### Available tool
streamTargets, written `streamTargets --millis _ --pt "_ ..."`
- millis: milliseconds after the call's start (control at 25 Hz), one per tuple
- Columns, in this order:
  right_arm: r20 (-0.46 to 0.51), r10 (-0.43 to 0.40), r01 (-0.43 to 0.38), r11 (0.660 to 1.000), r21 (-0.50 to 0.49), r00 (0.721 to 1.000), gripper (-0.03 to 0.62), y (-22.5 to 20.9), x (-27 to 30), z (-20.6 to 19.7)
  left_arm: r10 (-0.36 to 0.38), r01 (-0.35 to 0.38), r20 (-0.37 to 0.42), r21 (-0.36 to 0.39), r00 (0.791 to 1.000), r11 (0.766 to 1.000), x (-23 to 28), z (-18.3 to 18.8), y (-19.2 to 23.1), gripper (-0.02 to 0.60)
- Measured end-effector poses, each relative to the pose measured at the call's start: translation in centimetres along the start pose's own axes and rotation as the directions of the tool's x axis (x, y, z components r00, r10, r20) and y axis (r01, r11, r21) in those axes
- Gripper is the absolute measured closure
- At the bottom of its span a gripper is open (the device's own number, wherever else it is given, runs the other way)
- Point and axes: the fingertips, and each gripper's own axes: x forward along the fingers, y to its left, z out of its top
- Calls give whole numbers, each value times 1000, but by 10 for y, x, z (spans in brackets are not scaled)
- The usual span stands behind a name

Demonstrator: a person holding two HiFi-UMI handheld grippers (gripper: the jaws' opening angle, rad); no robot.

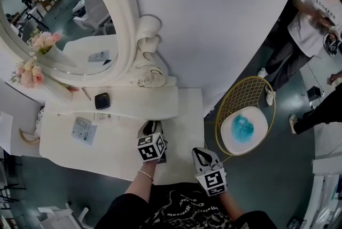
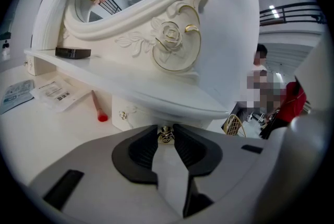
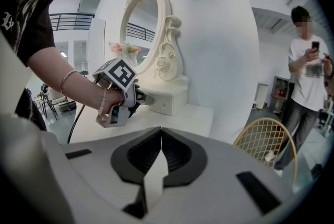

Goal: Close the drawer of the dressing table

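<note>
The white dressing table stands under an oval mirror. My left gripper reaches to the small drawer beneath the mirror shelf. Its jaws are shut on the drawer's gold knob, which sits between the black pads. From the right gripper view, the left gripper meets the drawer front. How far the drawer stands out I cannot tell. My right gripper hangs at the table's front right edge, away from the drawer. Its jaws are shut with nothing between them.
On the shelf lies a black compact; sachets and a red-tipped stick lie on the tabletop. A gold wire chair stands right of the table. A person stands at the far right. Pink flowers sit at the left.
</note>
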Motion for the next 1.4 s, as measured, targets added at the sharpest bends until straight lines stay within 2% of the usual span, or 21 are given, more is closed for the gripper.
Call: streamTargets --millis 200,280,360,520,760,1000,1200,1280,1400 --pt "4 8 -8 1000 1 1000 582 4 -1 0 1 -1 0 7 1000 1000 -1 -1 1 476" --pt "1 11 -11 1000 4 1000 580 5 -2 -1 15 -15 -1 -8 1000 1000 -3 -1 6 436" --pt "-2 11 -11 1000 13 1000 580 4 -3 -2 7 -7 -6 -13 1000 1000 -5 -2 7 367" --pt "6 14 -14 999 33 1000 580 3 -2 -1 -14 14 2 3 1000 1000 -12 -1 5 353" --pt "22 30 -30 999 28 999 580 6 -1 3 -39 39 -28 16 999 999 -33 -19 3 353" --pt "35 33 -35 999 37 999 580 5 -6 2 -99 97 21 84 995 992 -67 -21 -12 354" --pt "52 31 -33 998 46 998 580 3 -11 3 -127 122 80 66 989 990 -91 -21 -27 356" --pt "53 38 -40 998 39 998 581 5 -12 3 -159 151 86 100 983 984 -98 -24 -38 369" --pt "55 53 -55 998 25 997 581 11 -13 3 -206 192 88 147 975 970 -110 -30 -50 430"
